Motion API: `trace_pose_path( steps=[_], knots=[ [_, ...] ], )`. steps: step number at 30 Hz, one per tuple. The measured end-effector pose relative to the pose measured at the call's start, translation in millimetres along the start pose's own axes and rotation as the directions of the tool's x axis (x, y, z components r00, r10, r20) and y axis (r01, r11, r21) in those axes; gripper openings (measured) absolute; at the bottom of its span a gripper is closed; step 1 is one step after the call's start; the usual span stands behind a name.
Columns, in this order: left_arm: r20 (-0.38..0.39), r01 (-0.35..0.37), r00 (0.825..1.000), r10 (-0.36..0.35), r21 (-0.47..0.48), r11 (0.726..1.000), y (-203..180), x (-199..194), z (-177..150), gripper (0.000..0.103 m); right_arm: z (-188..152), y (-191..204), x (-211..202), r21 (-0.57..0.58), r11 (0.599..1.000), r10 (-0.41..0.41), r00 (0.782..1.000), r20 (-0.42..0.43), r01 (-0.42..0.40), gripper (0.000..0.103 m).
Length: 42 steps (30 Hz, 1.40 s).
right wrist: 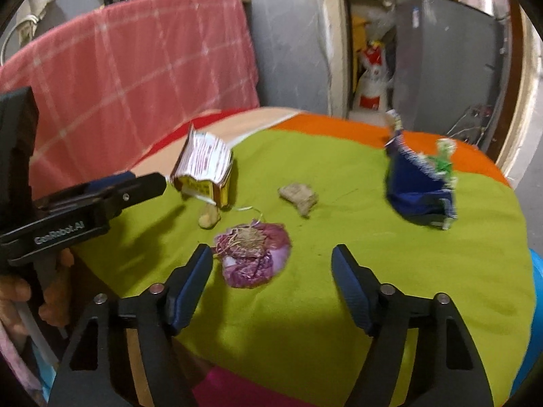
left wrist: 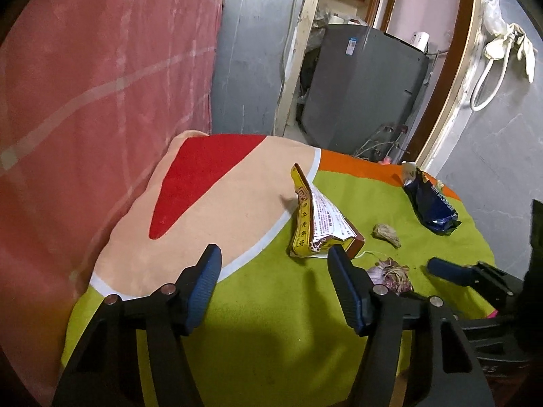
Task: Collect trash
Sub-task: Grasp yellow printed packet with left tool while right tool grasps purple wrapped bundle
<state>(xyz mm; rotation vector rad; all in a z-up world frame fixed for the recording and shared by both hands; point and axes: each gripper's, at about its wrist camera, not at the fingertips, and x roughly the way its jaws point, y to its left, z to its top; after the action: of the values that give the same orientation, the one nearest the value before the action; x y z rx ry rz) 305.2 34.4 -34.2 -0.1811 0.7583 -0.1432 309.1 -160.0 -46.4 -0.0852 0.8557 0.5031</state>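
Four pieces of trash are lying on the fuzzy green cloth (right wrist: pixel 339 305): a torn yellow carton (right wrist: pixel 203 173), a crinkled purple wrapper (right wrist: pixel 253 257), a brown scrap (right wrist: pixel 298 196) and a crumpled blue bag (right wrist: pixel 419 190). The left gripper (left wrist: pixel 275 257) and the right gripper (right wrist: pixel 271 257) are being angled downward over them, jaws parted, nothing being grasped.

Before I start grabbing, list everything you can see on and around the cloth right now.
torn box: 1, yellow and white, left on the green cloth
onion: 1, purple, nearest the right gripper
brown scrap: 1, mid-cloth
blue wrapper: 1, far right
small tan piece: 1, by the box
pink towel: 1, behind
grey appliance: 1, in the doorway
left gripper: open, empty
right gripper: open, empty
hand: 1, holding the left gripper
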Motion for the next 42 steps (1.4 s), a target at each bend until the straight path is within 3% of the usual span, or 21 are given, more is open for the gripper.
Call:
trace_pose_path(
  steps=[5, 9, 14, 28, 41, 42],
  knots=[
    [-0.008, 0.027, 1.0, -0.027, -0.012, 1.0, 2.6, 1.9, 3.1, 0.059, 6.0, 1.4, 14.7, -0.015, 1.0, -0.007, 0.999, -0.049, 0.006, 0.057],
    [-0.014, 0.049, 0.999, -0.05, -0.013, 0.999, 1.6, 4.6, 6.0, 0.059, 5.3, 0.0, 14.7, -0.021, 1.0, -0.003, 0.999, -0.055, 0.001, 0.043],
    [-0.023, 0.065, 0.998, -0.066, -0.013, 0.998, -1.7, 10.5, 10.5, 0.057, 3.6, -4.3, 13.2, -0.01, 1.0, -0.005, 0.999, -0.047, 0.004, 0.041],
    [-0.063, 0.096, 0.993, -0.098, -0.026, 0.995, -13.6, 29.4, 22.8, 0.023, 1.9, -26.4, 0.7, 0.057, 0.998, -0.025, 1.0, -0.001, 0.025, 0.04],
    [-0.069, 0.069, 0.995, -0.071, -0.031, 0.997, -15.3, 31.0, 21.9, 0.019, -3.1, -28.3, -7.9, 0.055, 0.998, -0.015, 0.999, 0.029, 0.013, 0.04],
    [-0.065, 0.064, 0.996, -0.065, -0.031, 0.998, -15.5, 29.4, 20.7, 0.015, -3.6, -28.4, -8.5, 0.055, 0.998, -0.015, 0.999, 0.031, 0.013, 0.04]
  ],
)
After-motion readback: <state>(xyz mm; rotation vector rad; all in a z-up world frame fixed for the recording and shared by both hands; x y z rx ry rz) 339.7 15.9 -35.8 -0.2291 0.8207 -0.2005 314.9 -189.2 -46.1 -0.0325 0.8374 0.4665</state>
